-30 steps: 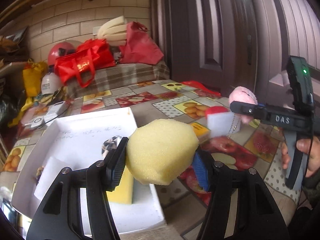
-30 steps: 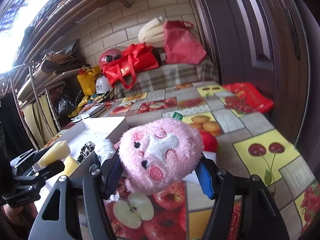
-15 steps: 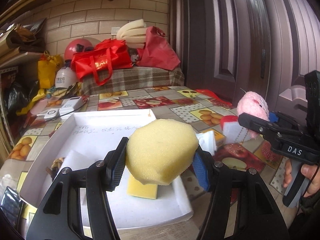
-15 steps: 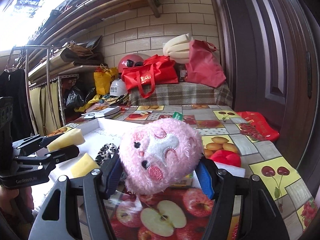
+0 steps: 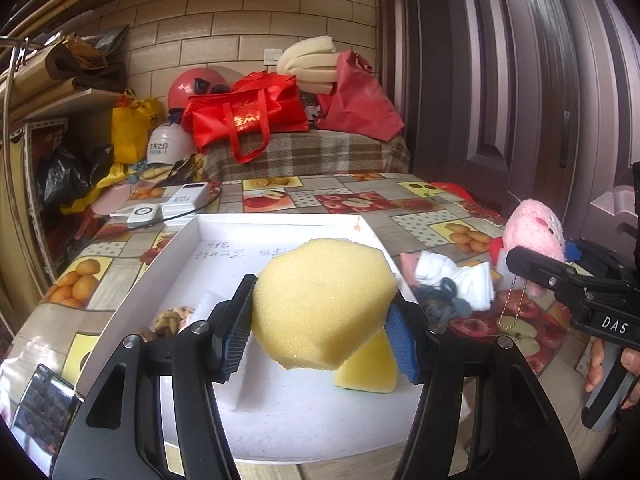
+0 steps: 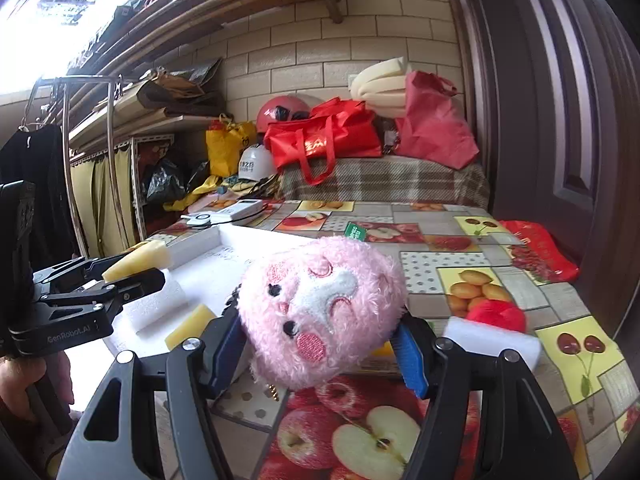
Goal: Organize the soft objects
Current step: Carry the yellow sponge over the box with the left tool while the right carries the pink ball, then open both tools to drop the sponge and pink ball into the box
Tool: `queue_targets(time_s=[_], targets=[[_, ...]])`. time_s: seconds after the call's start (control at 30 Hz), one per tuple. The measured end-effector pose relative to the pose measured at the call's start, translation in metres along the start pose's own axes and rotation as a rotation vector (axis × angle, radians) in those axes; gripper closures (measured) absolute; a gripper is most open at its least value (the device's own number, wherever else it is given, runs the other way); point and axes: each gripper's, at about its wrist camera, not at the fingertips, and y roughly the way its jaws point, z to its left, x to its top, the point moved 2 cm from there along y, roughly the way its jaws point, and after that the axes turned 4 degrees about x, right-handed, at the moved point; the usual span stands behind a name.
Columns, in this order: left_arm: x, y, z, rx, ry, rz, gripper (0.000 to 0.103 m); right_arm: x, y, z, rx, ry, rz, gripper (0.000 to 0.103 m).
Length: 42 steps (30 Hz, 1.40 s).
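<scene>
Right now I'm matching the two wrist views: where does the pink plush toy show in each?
Left wrist view: pink plush toy at far right, held in the right gripper.
Right wrist view: it fills the lower centre, clamped between the gripper's blue pads.
Shared landmark: the red tote bag on the plaid-covered bench.

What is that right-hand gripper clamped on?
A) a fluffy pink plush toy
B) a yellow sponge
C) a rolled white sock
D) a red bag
A: the right gripper has its blue pads pressed into both sides of the pink plush toy, lifted above the fruit-print tablecloth.
</scene>
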Motion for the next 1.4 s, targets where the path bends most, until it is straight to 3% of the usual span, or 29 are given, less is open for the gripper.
queue_targets(time_s=[0.5, 0.67, 1.0, 1.13, 1.4], targets=[[0.001, 0.018, 0.046, 0.064, -0.052, 0.036, 0.042, 0.0, 0.039, 0.035, 0.079, -0.044, 0.079, 0.037], [0.003, 0.025, 0.066, 0.092, -0.098, 0.05, 0.042, 0.002, 0.046, 0.055, 0.114, -0.107, 0.081, 0.037], [0.007, 0.039, 0.072, 0.118, -0.076, 0.069, 0.042, 0.001, 0.066, 0.098, 0.233, -0.263, 0.115, 0.037], [0.008, 0.047, 0.076, 0.133, -0.081, 0.091, 0.042, 0.002, 0.079, 0.109, 0.228, -0.31, 0.123, 0.037], [0.007, 0.052, 0.084, 0.146, -0.12, 0.112, 0.042, 0.01, 0.101, 0.097, 0.186, -0.26, 0.143, 0.036]])
